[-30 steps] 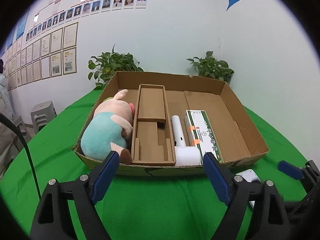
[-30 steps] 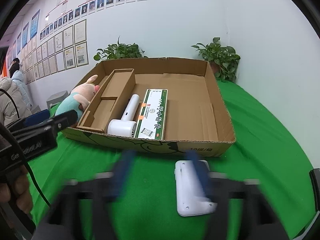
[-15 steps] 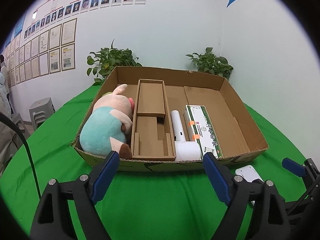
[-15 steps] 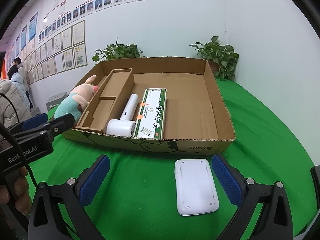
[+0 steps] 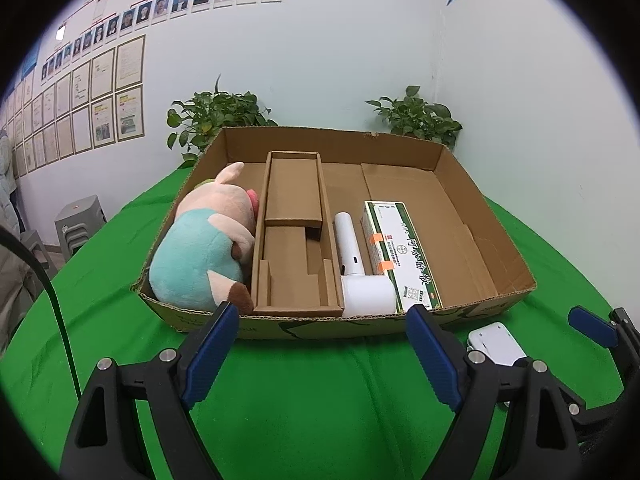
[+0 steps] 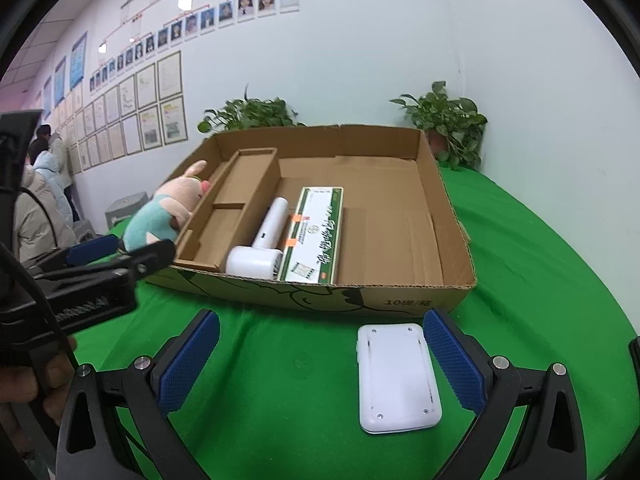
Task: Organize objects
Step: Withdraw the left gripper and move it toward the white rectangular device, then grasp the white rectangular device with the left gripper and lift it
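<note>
Since a second ago my right gripper [image 6: 320,360] has steadied from a blur, jaws wide apart, its right textured blue pad just beside the smooth white rounded device [image 6: 396,376] on the green cloth [image 6: 540,280]. My left gripper [image 5: 322,352] also gapes, holding nothing. Beyond sits the corrugated cardboard box [image 6: 448,216], printed "10", holding a plush pig [image 5: 200,248], white hairdryer-shaped tool [image 5: 356,272] and green-white carton [image 5: 400,256].

**One of Each in the Box, Two Plants Behind**

One cardboard box [image 6: 420,300] holds one plush pig [image 5: 204,248], one cardboard insert [image 5: 294,236], one white hair dryer [image 5: 356,268] and one green-and-white carton [image 5: 400,252]. One white device [image 6: 394,378] lies outside. Two potted plants [image 6: 448,120] stand behind. Two grippers [image 6: 320,356] show.
</note>
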